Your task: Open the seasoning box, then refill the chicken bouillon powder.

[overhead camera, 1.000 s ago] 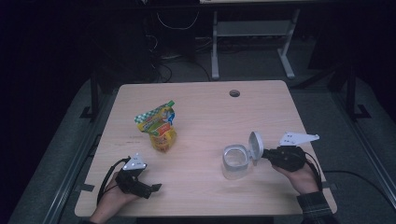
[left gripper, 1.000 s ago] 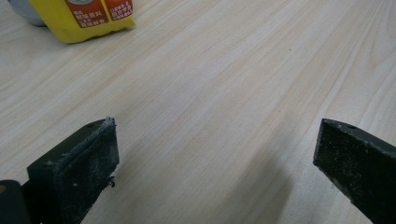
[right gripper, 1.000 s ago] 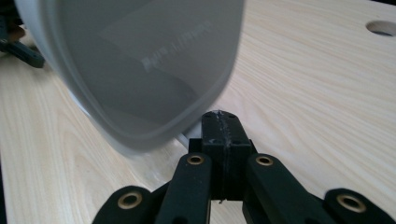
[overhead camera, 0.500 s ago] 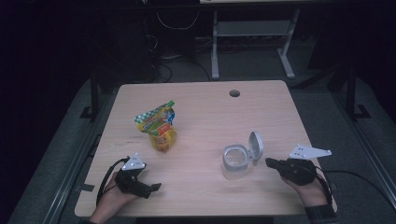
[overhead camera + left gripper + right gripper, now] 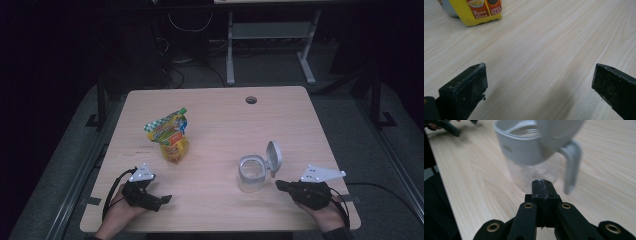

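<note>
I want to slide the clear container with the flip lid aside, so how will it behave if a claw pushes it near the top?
The container looks empty with thin clear walls, so it is probably light and may skid easily on the smooth table. Its lid stands open on one side, so a high push might tip it that way. A low push seems safer.

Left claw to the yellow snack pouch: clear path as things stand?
Probably yes. The left claw is open and empty, and bare wooden table lies between it and the yellow snack pouch. The clear lidded jar stands off to the other side.
</note>
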A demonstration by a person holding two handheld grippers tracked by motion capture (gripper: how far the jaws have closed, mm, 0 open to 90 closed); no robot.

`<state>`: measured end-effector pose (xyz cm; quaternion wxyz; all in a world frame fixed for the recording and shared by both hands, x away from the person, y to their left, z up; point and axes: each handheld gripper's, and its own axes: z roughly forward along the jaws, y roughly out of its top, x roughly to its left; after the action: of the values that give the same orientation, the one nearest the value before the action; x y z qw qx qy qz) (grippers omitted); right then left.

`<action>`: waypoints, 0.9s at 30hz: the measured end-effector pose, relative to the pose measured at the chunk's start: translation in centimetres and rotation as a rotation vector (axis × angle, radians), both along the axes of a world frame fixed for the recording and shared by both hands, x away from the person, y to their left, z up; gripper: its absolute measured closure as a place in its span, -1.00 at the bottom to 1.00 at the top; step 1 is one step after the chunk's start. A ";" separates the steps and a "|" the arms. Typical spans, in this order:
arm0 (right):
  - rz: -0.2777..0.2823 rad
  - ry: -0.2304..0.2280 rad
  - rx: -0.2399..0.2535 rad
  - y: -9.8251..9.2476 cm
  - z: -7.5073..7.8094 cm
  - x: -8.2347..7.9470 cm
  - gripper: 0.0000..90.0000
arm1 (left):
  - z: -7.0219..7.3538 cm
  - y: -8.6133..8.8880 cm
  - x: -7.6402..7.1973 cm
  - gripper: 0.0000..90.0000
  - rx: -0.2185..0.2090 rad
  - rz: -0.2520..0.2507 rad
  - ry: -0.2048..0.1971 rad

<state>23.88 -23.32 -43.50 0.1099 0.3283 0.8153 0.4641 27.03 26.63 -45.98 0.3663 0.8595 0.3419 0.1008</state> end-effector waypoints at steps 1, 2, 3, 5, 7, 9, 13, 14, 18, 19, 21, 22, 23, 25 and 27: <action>0.011 -0.001 -0.002 0.3 0.0 -0.1 0.98 | 0.1 0.1 0.0 -1.00 -0.001 0.001 0.000; 0.017 0.000 -0.001 0.5 0.1 -0.1 0.98 | 0.2 0.2 0.0 -1.00 0.004 0.000 -0.002; 0.030 -0.002 -0.003 0.8 0.1 -0.2 0.98 | 0.2 0.3 0.0 -1.00 -0.001 0.004 -0.003; 0.047 -0.007 -0.004 1.2 0.1 -0.2 0.98 | 0.4 0.4 0.1 -1.00 -0.008 0.010 -0.006; 0.058 -0.012 0.000 1.6 0.1 -0.3 0.98 | 0.5 0.5 0.1 -1.00 -0.003 0.016 -0.011; 0.066 -0.013 0.006 1.9 0.2 -0.3 0.98 | 0.6 0.6 0.1 -1.00 -0.004 0.023 -0.015; 0.076 -0.012 0.022 2.4 0.2 -0.4 0.99 | 1.2 0.9 0.3 -1.00 -0.018 0.045 -0.025; 0.078 -0.016 0.027 2.5 0.3 -0.3 0.98 | 1.4 1.0 0.4 -1.00 -0.026 0.049 -0.026; 0.089 -0.020 0.038 2.8 0.4 -0.4 0.98 | 2.3 1.4 0.9 -1.00 -0.047 0.063 -0.045; 0.089 -0.019 0.038 2.9 0.3 -0.4 0.98 | 2.4 1.5 1.0 -1.00 -0.048 0.065 -0.049; 0.096 -0.019 0.033 3.1 0.3 -0.3 0.97 | 2.9 1.7 1.4 -1.00 -0.069 0.074 -0.057; 0.099 -0.017 0.032 3.2 0.3 -0.3 0.96 | 3.1 1.8 1.6 -1.00 -0.074 0.075 -0.062; 0.100 -0.017 0.032 3.2 0.3 -0.3 0.96 | 3.2 1.8 1.7 -1.00 -0.087 0.084 -0.067; 0.103 -0.018 0.030 3.3 0.4 -0.3 0.96 | 3.6 1.9 2.0 -1.00 -0.111 0.094 -0.076; 0.106 -0.020 0.027 3.4 0.4 -0.3 0.96 | 4.0 2.0 2.3 -1.00 -0.121 0.098 -0.088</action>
<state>23.54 -19.93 -43.13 0.0891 0.2815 0.8240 0.4835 29.34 28.59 -41.99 0.4269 0.8127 0.3728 0.1354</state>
